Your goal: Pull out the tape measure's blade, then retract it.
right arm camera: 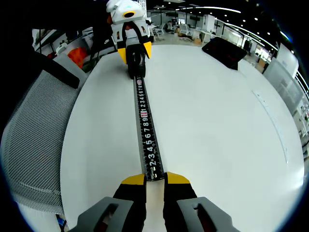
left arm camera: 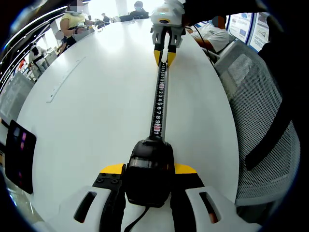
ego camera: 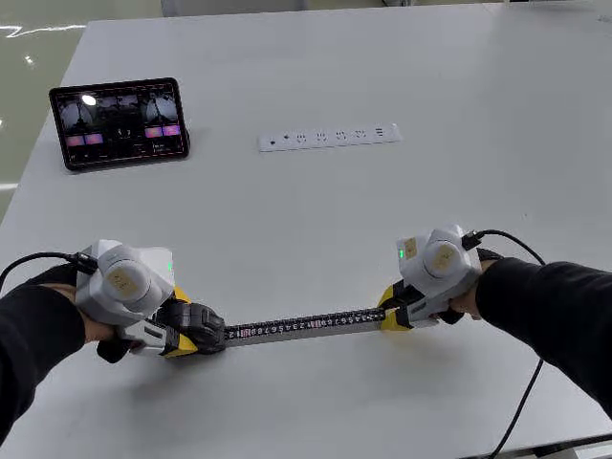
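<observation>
Left hand-held gripper point(ego camera: 182, 337) clamped the tape measure point(ego camera: 203, 328); right hand-held gripper point(ego camera: 391, 319) pinched the blade point(ego camera: 301, 326) tip. A slipped pinch could whip it back.

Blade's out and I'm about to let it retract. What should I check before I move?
1. Left gripper shut on the tape measure case: ok.
2. Right gripper shut on the end of the blade: ok.
3. Blade straight and untwisted between the grippers: ok.
4. Tablet and power strip well off the blade's line on the table: ok.
5. Blade lock on the case released: cannot tell.
</observation>
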### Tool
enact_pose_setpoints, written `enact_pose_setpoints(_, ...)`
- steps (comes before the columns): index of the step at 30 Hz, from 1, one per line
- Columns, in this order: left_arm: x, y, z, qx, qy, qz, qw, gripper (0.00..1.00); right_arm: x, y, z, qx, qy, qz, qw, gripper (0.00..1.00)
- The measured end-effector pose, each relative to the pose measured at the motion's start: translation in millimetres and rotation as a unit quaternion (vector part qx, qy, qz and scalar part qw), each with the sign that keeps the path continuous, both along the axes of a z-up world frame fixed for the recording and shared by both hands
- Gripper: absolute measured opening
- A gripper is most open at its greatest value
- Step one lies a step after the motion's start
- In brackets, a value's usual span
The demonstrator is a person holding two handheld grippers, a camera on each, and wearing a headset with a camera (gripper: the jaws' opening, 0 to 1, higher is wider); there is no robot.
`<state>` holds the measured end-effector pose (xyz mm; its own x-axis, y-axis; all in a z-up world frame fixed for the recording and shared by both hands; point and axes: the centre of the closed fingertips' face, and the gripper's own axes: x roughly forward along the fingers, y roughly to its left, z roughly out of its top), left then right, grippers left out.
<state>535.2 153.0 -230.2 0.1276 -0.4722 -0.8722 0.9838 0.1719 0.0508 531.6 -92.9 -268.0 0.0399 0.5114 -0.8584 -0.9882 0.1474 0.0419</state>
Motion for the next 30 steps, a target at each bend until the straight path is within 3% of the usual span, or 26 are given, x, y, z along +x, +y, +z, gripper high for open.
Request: enact_pose_setpoints(30, 0.9, 0.5, -2.1, 0.000, 0.000, 0.000, 1.0000, 0.30, 0.6, -12.9, -1.0, -0.002, 0.002, -0.009, 1.0000, 0.09)
